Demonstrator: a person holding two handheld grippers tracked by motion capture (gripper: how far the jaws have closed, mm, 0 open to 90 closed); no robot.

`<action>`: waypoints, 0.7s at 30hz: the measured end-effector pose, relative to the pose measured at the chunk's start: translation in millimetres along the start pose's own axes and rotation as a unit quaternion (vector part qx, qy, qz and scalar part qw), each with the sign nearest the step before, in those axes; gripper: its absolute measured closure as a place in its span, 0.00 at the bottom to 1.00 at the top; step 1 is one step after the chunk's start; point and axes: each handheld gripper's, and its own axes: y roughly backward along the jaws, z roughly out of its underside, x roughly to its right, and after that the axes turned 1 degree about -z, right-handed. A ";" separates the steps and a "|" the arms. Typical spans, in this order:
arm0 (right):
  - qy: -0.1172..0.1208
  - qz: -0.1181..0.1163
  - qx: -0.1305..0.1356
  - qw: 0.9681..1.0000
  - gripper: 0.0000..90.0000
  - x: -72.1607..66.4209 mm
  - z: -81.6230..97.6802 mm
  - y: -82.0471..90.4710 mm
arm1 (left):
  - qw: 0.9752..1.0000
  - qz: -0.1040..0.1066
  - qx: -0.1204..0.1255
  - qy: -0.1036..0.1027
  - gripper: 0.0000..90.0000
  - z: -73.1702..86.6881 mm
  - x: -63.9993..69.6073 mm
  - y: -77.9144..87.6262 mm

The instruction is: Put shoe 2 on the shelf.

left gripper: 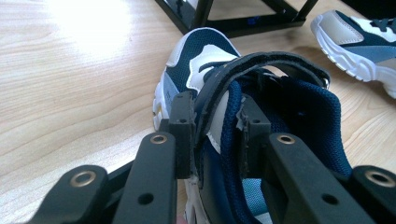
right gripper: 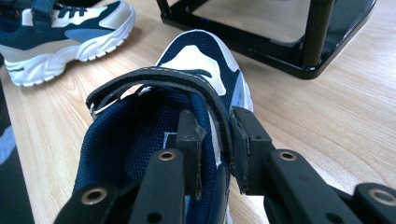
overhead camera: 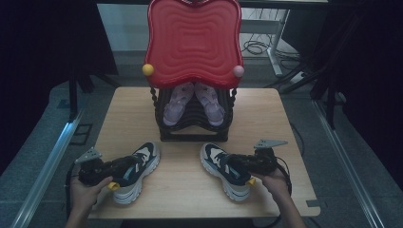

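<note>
The left shoe lies at about seven o'clock on the bench, the right shoe at about five o'clock, both toes turned toward the rack at twelve. Each shoe is gripped at its collar: the left gripper has its fingers narrowed onto the outer side wall and strap, one finger inside the opening; the right gripper is pinched the same way on the other shoe's collar and strap.

For a clean lift, the grip is best kept firm on the padded wall rather than on the loose strap alone, which could slip free. Both shoes should be raised level and together.

A pair of lilac shoes is already seated on the rack's lower tier, beneath the red tray-shaped top. The black frame at twelve o'clock is judged the main obstacle; the toes must be carried clear of it.
</note>
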 end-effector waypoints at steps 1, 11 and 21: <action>-0.001 0.000 0.007 1.000 0.83 -0.7 0.6 1.3 | 1.000 0.001 0.003 0.001 0.80 -0.4 0.1 1.1; -0.021 -0.005 0.062 0.998 0.83 -3.6 12.1 12.1 | 0.999 0.011 0.028 0.015 0.80 0.4 -1.5 10.7; -0.058 -0.010 0.114 0.992 0.83 -4.2 24.3 17.4 | 0.998 0.022 0.054 0.039 0.80 3.1 -7.4 20.1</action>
